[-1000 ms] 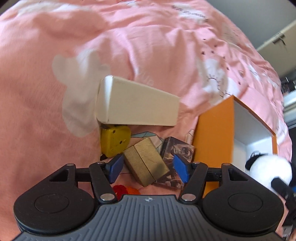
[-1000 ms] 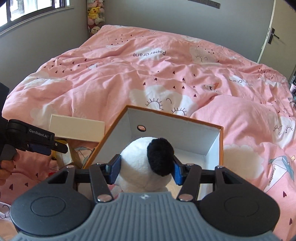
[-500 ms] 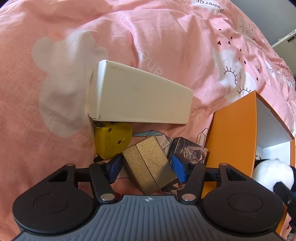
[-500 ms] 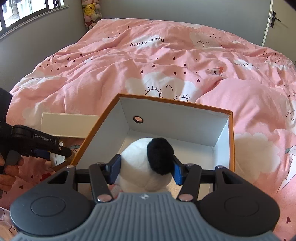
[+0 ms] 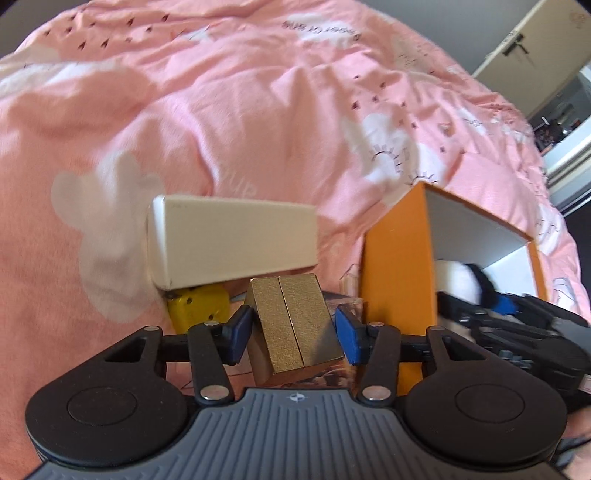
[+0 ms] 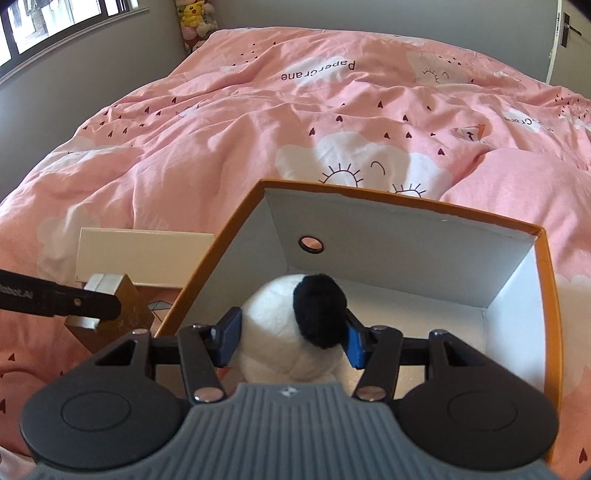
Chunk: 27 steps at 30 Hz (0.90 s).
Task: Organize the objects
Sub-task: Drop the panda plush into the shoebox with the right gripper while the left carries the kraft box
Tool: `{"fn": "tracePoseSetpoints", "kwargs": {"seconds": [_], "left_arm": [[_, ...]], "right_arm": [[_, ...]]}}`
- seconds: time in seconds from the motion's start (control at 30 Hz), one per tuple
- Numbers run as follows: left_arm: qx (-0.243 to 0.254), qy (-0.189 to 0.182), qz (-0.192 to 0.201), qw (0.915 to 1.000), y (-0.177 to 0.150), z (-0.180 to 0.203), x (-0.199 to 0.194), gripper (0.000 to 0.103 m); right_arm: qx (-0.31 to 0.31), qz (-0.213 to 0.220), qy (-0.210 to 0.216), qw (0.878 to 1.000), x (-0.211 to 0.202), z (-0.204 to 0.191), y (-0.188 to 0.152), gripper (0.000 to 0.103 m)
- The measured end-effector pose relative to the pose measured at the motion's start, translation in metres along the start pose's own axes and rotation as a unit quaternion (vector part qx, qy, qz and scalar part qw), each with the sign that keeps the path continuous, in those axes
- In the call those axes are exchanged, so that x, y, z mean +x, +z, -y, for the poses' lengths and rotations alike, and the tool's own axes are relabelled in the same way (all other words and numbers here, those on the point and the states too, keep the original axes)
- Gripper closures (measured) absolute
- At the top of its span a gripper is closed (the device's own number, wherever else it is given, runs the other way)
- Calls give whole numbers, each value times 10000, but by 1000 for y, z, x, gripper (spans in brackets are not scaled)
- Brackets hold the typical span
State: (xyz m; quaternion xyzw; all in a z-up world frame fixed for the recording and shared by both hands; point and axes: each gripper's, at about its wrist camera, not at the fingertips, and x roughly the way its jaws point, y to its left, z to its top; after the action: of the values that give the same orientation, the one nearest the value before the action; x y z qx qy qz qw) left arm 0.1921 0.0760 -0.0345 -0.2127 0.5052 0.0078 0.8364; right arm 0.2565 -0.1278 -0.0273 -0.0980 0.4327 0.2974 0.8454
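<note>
A gold box [image 5: 291, 314] stands between the blue pads of my left gripper [image 5: 293, 331]. The jaws are closing, both pads touch its sides, and it hangs tilted above the duvet. The right wrist view shows the same gold box [image 6: 129, 314] by a black finger [image 6: 85, 304]. My right gripper [image 6: 290, 338] is shut on a white panda plush [image 6: 273, 332] with a black ear. It holds the plush low inside the orange box [image 6: 406, 236] with white walls. In the left wrist view the orange box [image 5: 395, 266] is just right of the gold box.
A long white box [image 5: 232, 240] lies behind the gold one, with a yellow toy [image 5: 199, 306] under its near edge. All rest on a rumpled pink duvet [image 6: 258, 129]. Soft toys [image 6: 194, 18] sit in the far corner; a door [image 5: 524, 37] is at the right.
The left jaws narrowed onto the gold box, which turned in line with the fingers and came up off the duvet. The right gripper sank with the panda into the orange box.
</note>
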Motion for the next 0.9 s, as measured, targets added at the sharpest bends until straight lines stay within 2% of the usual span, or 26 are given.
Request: {"fn": "tracePoseSetpoints", "kwargs": {"seconds": [0.07, 0.23, 0.37, 0.5, 0.73, 0.83, 0.9], "left_arm": [[150, -95, 163, 9997, 1, 5, -9, 47], [323, -413, 456, 9976, 9, 20, -25, 47], [472, -641, 658, 9947, 16, 34, -32, 47], [749, -799, 832, 9905, 19, 51, -44, 48], [1097, -1101, 921, 9835, 20, 78, -54, 48], [1188, -1260, 865, 9811, 19, 89, -53, 48], [1255, -1371, 766, 9796, 18, 97, -48, 48]], "right_arm": [[-5, -106, 147, 9998, 7, -1, 1, 45], [-279, -379, 181, 9987, 24, -5, -3, 44], [-339, -354, 141, 9987, 27, -6, -7, 42], [-462, -310, 153, 9983, 20, -9, -7, 35], [246, -249, 343, 9988, 4, 13, 0, 31], [450, -101, 169, 9988, -19, 24, 2, 31], [574, 77, -145, 9982, -40, 32, 0, 31]]}}
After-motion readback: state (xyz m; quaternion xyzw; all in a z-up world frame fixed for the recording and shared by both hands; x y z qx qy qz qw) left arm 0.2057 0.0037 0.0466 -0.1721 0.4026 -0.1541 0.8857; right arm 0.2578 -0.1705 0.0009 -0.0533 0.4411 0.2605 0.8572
